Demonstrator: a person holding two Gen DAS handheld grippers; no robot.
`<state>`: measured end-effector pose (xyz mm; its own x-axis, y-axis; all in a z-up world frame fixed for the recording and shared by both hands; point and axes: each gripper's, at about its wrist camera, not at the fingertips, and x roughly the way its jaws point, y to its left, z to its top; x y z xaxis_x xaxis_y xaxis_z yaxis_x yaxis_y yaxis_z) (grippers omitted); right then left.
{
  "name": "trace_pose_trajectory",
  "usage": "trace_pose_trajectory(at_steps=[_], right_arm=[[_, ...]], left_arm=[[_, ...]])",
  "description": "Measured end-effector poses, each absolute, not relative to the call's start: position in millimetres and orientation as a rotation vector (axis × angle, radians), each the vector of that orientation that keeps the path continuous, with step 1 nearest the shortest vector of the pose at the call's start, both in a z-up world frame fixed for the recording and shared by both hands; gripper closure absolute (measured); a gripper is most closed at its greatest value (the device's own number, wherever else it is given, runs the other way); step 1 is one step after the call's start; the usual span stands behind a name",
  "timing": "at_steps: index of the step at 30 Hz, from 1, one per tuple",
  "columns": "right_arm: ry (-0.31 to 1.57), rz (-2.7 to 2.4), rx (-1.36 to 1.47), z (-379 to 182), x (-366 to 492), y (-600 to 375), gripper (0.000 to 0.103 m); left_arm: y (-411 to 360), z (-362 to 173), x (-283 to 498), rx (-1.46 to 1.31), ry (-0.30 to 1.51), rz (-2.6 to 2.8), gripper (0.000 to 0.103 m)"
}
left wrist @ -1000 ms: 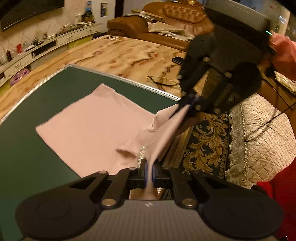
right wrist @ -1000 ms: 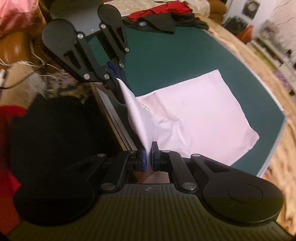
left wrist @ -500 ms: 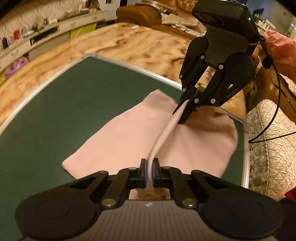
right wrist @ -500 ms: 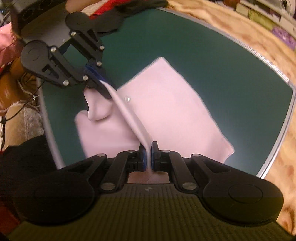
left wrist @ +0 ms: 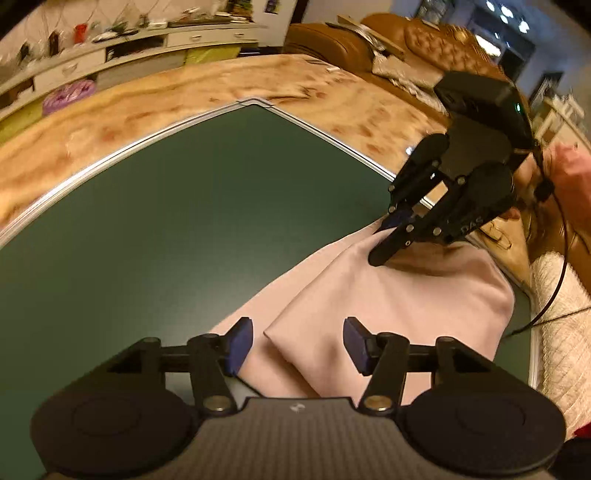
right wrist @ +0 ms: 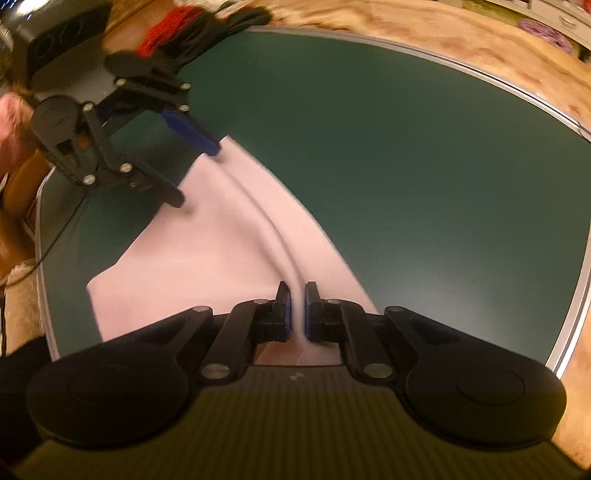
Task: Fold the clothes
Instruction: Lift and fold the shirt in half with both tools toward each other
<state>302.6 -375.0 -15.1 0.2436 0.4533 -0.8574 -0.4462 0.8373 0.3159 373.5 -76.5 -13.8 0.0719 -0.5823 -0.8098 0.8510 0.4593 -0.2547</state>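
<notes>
Left view: your left claw [left wrist: 297, 345] is spreading, the pink garment [left wrist: 388, 306] lying free between its pads on the green desk [left wrist: 166, 221]. Right view: your right claw [right wrist: 297, 312] is starting to part around a fabric ridge; one fold looks laid, smoothing remains.

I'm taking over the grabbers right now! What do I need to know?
Left gripper: jaws opening, pads clear of the pink garment, which lies between them.
Right gripper: jaws opening a crack, a raised ridge of the pink cloth between its pads.
The garment lies folded over itself on the green table, near the edge on the person's side. A red and black clothes pile waits at the table's far corner.
Done: one fold laid down.
Left: free the right jaws, flatten the ridge, probably fold again, then the pile.
</notes>
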Motion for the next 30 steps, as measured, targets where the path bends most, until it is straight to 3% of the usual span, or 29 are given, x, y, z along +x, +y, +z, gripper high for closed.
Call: trace_pose_trajectory(at_steps=[10, 11, 15, 16, 30], right_arm=[[1.131, 0.584, -0.014, -17.2, 304.2, -360.4, 0.091], [1.126, 0.589, -0.017, -18.1, 302.6, -359.4, 0.091], [1.108, 0.604, -0.017, -23.1, 308.4, -359.3, 0.092], [1.104, 0.606, -0.010, -23.7, 312.6, -358.7, 0.092], [1.036, 0.625, 0.046, -14.6, 325.9, -358.1, 0.095]], left_arm=[[-64.5, -20.7, 365.0, 0.253, 0.982, -1.045, 0.044], [-65.3, -20.4, 363.9, 0.259, 0.974, -1.052, 0.048], [-69.7, -21.7, 361.8, 0.265, 0.953, -1.065, 0.089], [-69.6, -21.0, 361.1, 0.267, 0.941, -1.053, 0.093], [-53.0, 3.0, 368.5, 0.292, 0.908, -0.934, 0.098]])
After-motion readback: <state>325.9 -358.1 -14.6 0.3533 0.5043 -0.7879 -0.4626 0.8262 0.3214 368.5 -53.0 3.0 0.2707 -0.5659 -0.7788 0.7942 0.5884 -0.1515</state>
